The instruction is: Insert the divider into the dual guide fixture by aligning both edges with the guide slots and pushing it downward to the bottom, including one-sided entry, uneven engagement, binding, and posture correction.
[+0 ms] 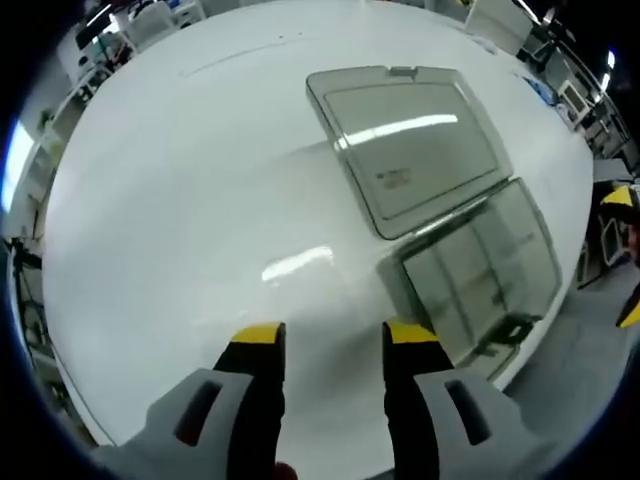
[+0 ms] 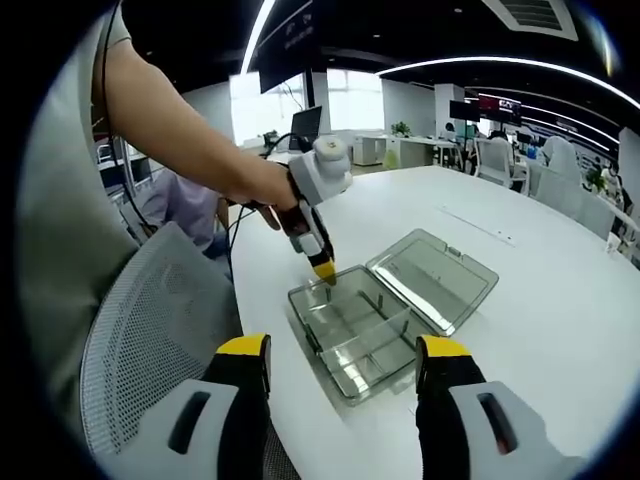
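A: While the left gripper (image 1: 333, 340) hangs over the white table (image 1: 180, 200) in the left gripper view, what could go wrong?

B: Its yellow-tipped jaws stand wide apart with nothing between them. Ahead and to the right lies a clear plastic box (image 1: 480, 275) with its lid (image 1: 410, 145) swung flat open beside it. My guess: the box sits near the table edge, so a hard or lopsided push could skid it toward the edge.

A: What is in the box?

B: Thin clear walls split it into compartments. I cannot tell which wall is the loose divider, or whether any is. Nothing else shows inside.

A: And the right gripper view?

B: The right gripper (image 2: 343, 360) is also spread wide and holds nothing, hovering near the box's (image 2: 350, 335) close end. The left gripper (image 2: 324, 268), held in a hand (image 2: 262, 195), points its yellow tip down at the box's far rim; from here its jaws are too small to read. The lid (image 2: 432, 277) lies open to the right.

A: The risk here?

B: One edge entering its slot first would probably tilt the clear divider (image 2: 372, 338) and jam it. Being see-through, it is hard to align.
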